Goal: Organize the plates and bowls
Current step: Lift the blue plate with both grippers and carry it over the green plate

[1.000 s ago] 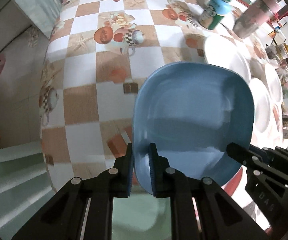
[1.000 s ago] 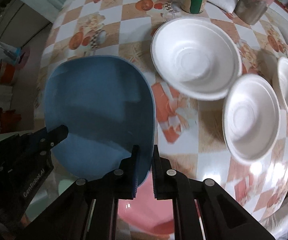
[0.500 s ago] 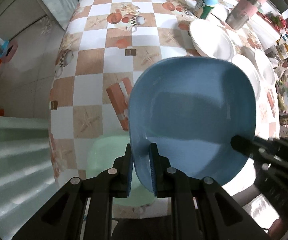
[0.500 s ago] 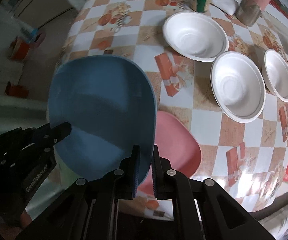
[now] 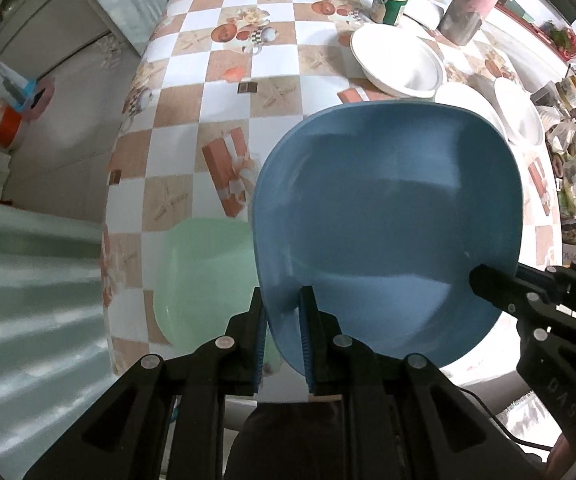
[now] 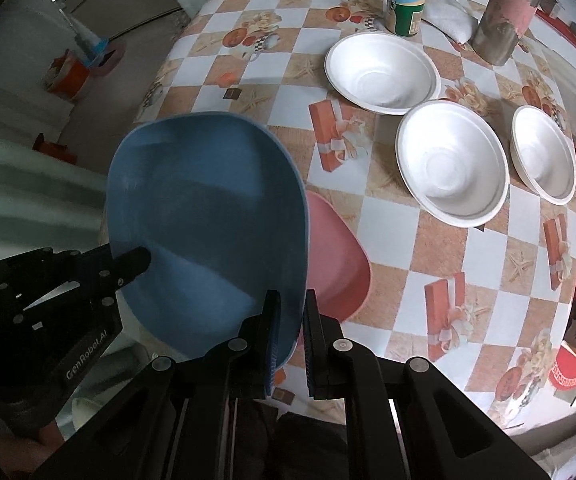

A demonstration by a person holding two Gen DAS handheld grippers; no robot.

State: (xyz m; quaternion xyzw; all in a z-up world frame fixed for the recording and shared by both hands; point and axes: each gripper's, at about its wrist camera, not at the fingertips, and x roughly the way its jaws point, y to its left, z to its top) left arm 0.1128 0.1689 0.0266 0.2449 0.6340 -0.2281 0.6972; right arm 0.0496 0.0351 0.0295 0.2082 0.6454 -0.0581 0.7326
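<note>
The blue plate hangs above the near edge of the checkered table, pinched on opposite rims by the left gripper and right gripper, both clamped on it. Since a second ago it has been carried back toward that edge, uncovering the green plate and pink plate below. Stacking seems next; three white bowls wait toward the far right.
</note>
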